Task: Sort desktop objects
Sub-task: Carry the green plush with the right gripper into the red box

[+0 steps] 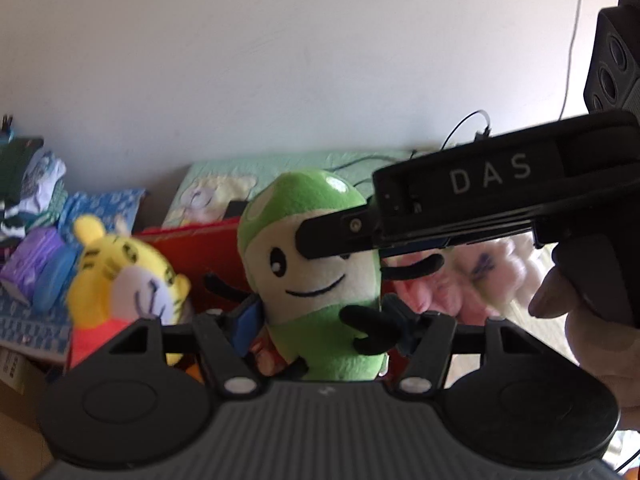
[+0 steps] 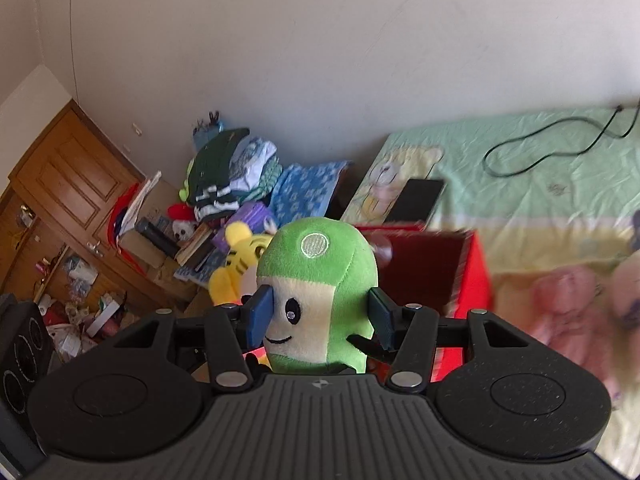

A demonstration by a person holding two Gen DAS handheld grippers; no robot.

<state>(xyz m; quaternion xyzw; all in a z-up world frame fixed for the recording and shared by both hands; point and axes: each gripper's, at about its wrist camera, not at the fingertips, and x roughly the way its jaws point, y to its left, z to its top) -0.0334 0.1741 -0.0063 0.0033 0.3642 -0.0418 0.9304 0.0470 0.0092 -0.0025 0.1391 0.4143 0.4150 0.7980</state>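
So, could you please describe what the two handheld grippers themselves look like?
Both are matte black plastic. The left gripper and right gripper share a ribbed grey top, two round discs, silver pivot screws and blue finger pads. Seen from the left wrist, the right gripper's side reads "DAS" in white.

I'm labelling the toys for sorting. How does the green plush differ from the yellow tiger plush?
The green plush is green and cream with a smooth, plain face; the yellow tiger plush is yellow with black stripes and round ears. The green plush is upright between the fingers of the right gripper, while the tiger plush sits loose, beside and behind it, leaning against the red box. The green one has thin black arms. Both are small soft toys.
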